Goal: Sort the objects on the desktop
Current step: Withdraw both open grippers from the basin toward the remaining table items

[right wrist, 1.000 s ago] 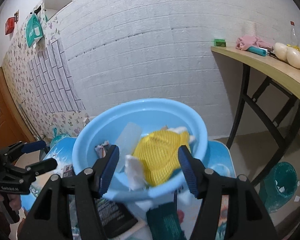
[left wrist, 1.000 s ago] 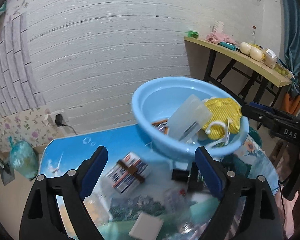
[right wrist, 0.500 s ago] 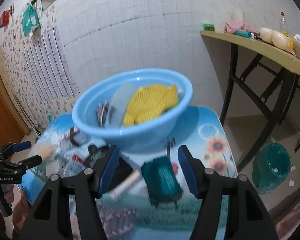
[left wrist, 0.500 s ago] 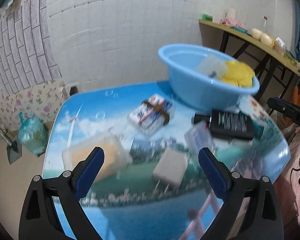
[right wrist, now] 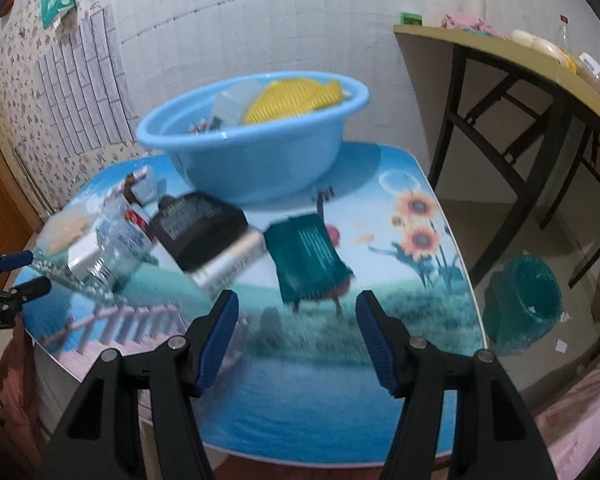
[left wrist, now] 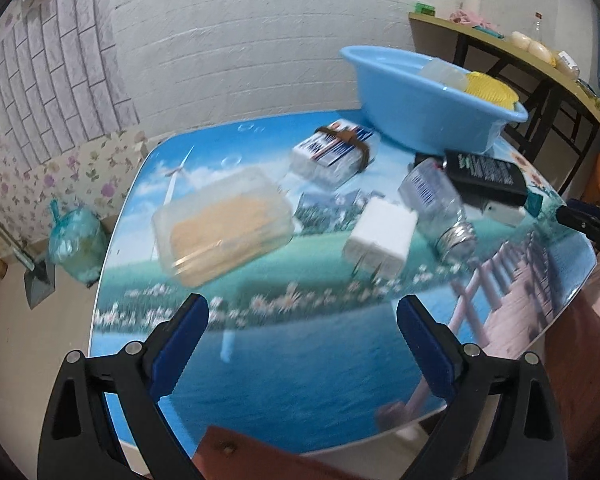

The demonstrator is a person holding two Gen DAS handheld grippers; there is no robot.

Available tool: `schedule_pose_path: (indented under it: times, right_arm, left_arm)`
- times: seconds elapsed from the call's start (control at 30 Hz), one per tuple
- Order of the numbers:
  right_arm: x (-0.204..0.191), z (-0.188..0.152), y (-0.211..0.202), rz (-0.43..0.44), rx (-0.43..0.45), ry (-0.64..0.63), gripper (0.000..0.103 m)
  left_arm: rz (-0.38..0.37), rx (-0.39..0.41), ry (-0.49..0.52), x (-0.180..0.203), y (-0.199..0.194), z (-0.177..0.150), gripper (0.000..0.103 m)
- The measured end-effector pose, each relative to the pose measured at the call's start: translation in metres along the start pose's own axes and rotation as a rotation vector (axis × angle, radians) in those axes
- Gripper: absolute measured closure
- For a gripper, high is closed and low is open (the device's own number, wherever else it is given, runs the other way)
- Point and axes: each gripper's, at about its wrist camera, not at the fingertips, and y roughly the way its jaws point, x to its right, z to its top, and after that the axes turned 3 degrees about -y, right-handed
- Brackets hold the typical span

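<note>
Both grippers withdrawn nearward from round blue plastic basin (right wrist: 256, 148) (far side): left gripper (left wrist: 300, 344) spread, right gripper (right wrist: 296, 336) parted, both empty; next pick pending.

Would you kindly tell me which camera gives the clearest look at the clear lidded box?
The left wrist view: the clear lidded box lies whole and unobstructed on the table. The right wrist view catches only a blurred corner at far left.
</note>
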Motion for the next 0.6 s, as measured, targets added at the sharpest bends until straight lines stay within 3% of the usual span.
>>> schedule_pose_path:
  times: [0.23, 0.4, 0.6]
  right_arm:
    - [0.01, -0.006, 0.003, -0.021, -0.017, 0.047, 0.042]
    - [0.011, -0.005, 0.005, -0.028, -0.023, 0.043, 0.042]
    - [0.01, 0.001, 0.011, -0.034, -0.027, 0.024, 0.042]
  left_arm:
    - [0.032, -0.028, -0.069, -0.022, 0.002, -0.014, 0.008]
    - [0.083, 0.001, -0.081, -0.029, 0.0, -0.01, 0.006]
    - [0.058, 0.007, -0.162, -0.042, 0.003, 0.002, 0.0]
